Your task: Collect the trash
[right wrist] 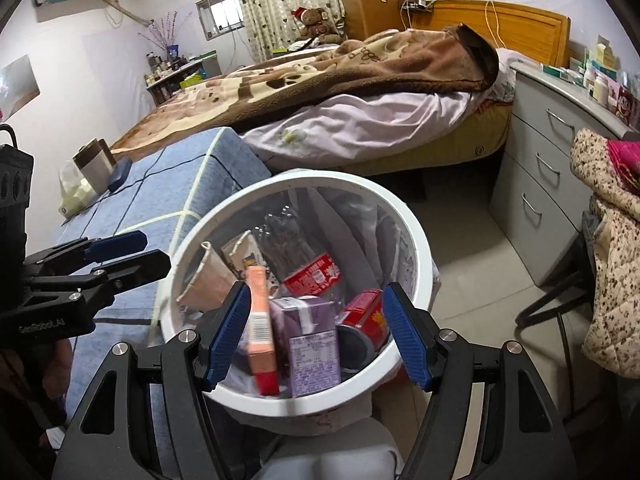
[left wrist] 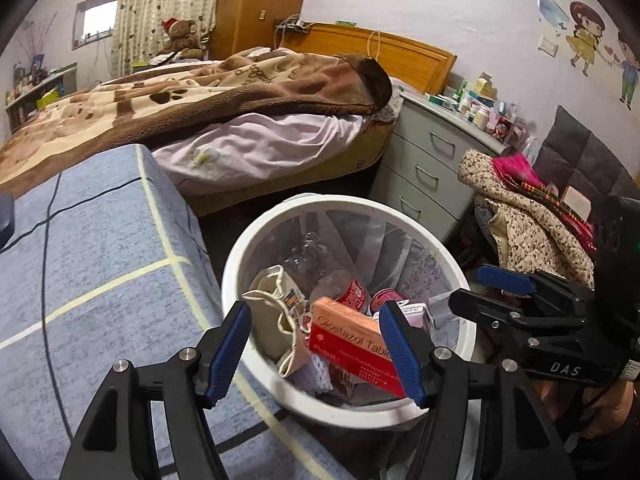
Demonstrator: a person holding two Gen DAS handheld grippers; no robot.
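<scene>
Left gripper (left wrist: 316, 350): jaws apart, empty, over the bin.
Right gripper (right wrist: 316, 334): jaws wide, empty, over the bin.
Bin (right wrist: 420, 240): lined, centre.
Trash: carton (right wrist: 314, 346), bottle (right wrist: 304, 256), box (left wrist: 352, 344) inside, toward 6 o'clock.

Lived-in home bedroom: unmade bed (left wrist: 248, 120) with wooden headboard (left wrist: 400, 56), teddy bear (right wrist: 316, 20) far back, grey dresser (left wrist: 432, 156) right (cluttered with medicine boxes).

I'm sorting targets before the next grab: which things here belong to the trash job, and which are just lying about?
Job:
- white bin
- pill box
- plastic bottle
- purple carton
- red can
- paper cup

Lying about:
- tumbler on blue cover
- blanket
- drawers
- clothes
</scene>
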